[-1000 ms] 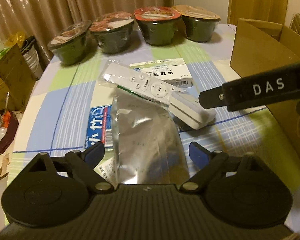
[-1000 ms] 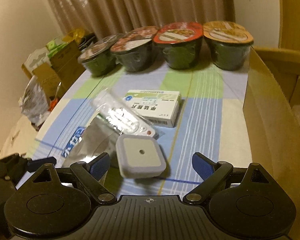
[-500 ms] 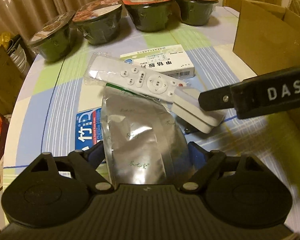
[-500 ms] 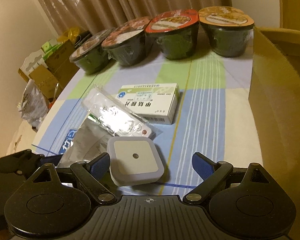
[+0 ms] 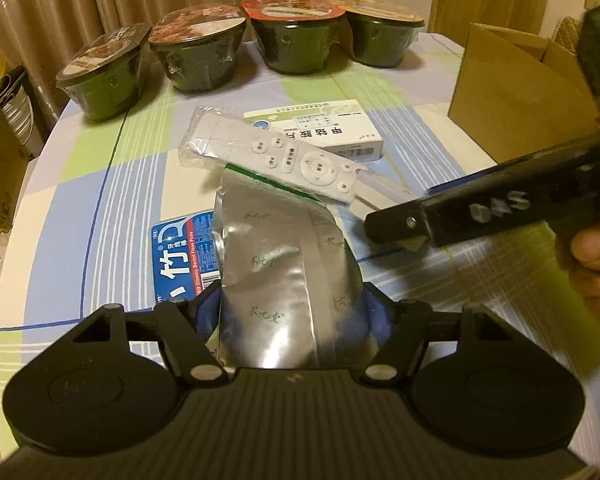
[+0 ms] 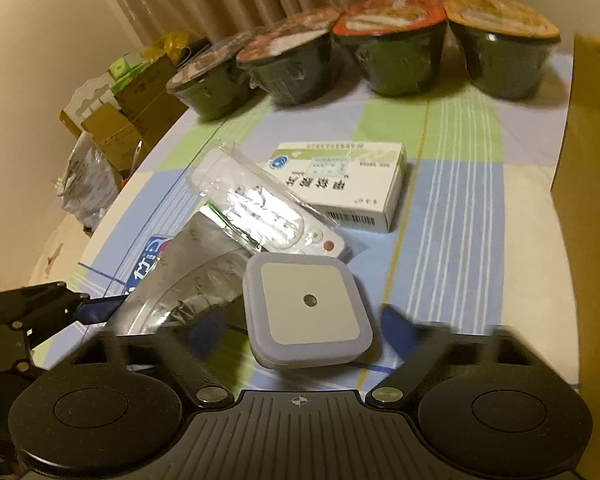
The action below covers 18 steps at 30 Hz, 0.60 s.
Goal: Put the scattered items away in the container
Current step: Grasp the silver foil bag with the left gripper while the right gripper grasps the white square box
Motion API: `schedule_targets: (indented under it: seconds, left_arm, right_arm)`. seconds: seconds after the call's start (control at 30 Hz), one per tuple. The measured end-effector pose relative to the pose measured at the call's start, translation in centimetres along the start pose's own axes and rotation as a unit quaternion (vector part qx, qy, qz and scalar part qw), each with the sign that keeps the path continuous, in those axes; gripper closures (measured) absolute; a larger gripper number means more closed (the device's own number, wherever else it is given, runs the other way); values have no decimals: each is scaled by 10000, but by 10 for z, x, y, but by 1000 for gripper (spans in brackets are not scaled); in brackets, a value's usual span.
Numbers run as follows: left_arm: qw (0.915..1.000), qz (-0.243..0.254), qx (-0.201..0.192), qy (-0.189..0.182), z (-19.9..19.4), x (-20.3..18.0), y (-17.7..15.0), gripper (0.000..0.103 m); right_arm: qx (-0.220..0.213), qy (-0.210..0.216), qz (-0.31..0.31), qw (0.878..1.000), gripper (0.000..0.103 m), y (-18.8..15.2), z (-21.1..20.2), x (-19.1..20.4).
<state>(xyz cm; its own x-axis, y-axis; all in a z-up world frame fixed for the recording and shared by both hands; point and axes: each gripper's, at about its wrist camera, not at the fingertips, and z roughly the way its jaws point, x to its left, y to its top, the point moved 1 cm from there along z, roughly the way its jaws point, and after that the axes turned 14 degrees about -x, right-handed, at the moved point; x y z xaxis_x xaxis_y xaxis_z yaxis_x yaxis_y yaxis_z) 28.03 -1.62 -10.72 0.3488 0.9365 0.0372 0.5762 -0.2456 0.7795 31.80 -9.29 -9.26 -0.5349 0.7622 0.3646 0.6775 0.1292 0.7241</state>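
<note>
The left gripper [image 5: 290,312] is seen with its jaws closed in against the two side edges of the silver foil pouch [image 5: 284,268]; the pouch is bowed between them, so contact is judged made, though a firm hold cannot be confirmed. The pouch extends forward from the jaws over the tabletop [image 5: 80,184], partly covering a blue floss-pick packet [image 5: 180,256] just left of the jaws. Its far end is tucked under the bagged remote control [image 5: 276,160], which lies ahead of the jaws against a white medicine box [image 5: 320,128].

The right gripper [image 6: 300,322] is seen with its jaws spread wider than the square white night light [image 6: 306,312] lying between them; nothing is held. The fingers are blurred, so the exact gap cannot be read. The cardboard box [image 6: 588,200], taken to be the container, stands to the right of these jaws.

The step in hand is judged to be a paired pick-up. It is advised that the pouch be drawn back toward the left jaws before it is lifted, so that the remote control is not dragged along. The squeeze should be kept light, since foil may crumple or slip. The right jaws should be closed squarely on the flat sides of the night light, whose rounded corners may cause it to twist out.
</note>
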Motion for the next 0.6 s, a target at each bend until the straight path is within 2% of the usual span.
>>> schedule_targets:
  seconds: [0.1,0.3,0.5,0.6]
  left_arm:
    - [10000,19,-7,-67,-2,-1,-1,37]
    - [9995,104,15,-292,-10,-7,-4,38]
    - [9973,255,148,-669,-30,-34,-17,38]
    - [9958,233,236,-854,-47,-46,-30,42]
  right_arm:
    - [14,1,55,10000,35,-1,0,-3]
    - [-119,-391,-318,9987,35,1,-15,9]
    - [-197,-658,-416,9968,35,-5,-48,20]
    - [-174,-785,-308,9963,35,-19,-71,24]
